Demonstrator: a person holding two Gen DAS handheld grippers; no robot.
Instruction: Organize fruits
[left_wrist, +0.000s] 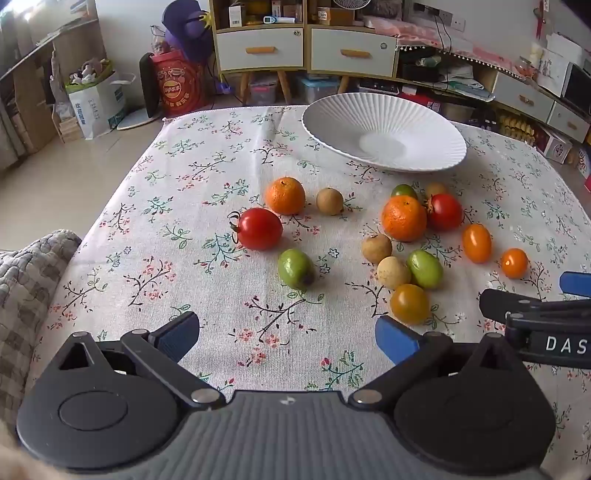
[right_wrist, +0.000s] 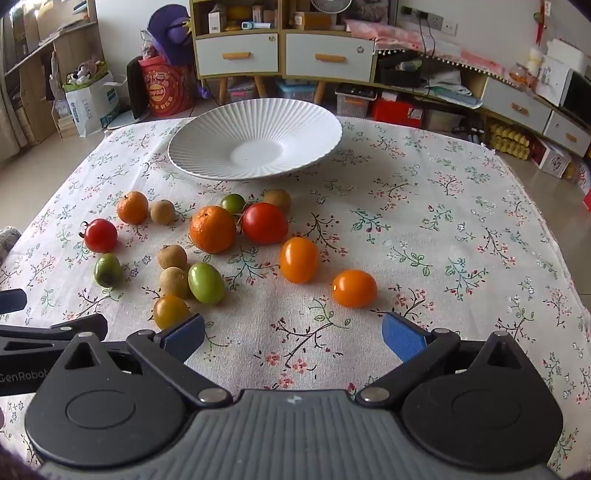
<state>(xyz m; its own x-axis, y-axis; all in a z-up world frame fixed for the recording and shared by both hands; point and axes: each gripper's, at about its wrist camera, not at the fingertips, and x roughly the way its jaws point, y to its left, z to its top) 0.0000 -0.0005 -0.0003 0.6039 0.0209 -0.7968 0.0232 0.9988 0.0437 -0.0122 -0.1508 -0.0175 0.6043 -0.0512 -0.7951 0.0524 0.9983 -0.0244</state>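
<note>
A floral tablecloth (left_wrist: 177, 206) covers the whole table, and the largest thing on it is a white ribbed plate (left_wrist: 384, 133), empty, at the far side, right of centre in the left wrist view. Near of the plate the fruits lie loose on the cloth in two groups. The left group holds a small orange (left_wrist: 285, 195), a red tomato (left_wrist: 259, 229), a brown round fruit (left_wrist: 330, 201) just right of the orange, and a green fruit (left_wrist: 295, 268) nearest of the four. The right group gathers around a larger orange (left_wrist: 403, 218), which touches a second red tomato (left_wrist: 444, 212); two brown fruits, a green one and a yellowish tomato (left_wrist: 409, 304) sit near of it, and two orange tomatoes (right_wrist: 299, 259) lie apart to the right. The left gripper (left_wrist: 288, 334) and the right gripper (right_wrist: 293, 334) both hang above the near cloth with jaws spread wide, nothing between them.
</note>
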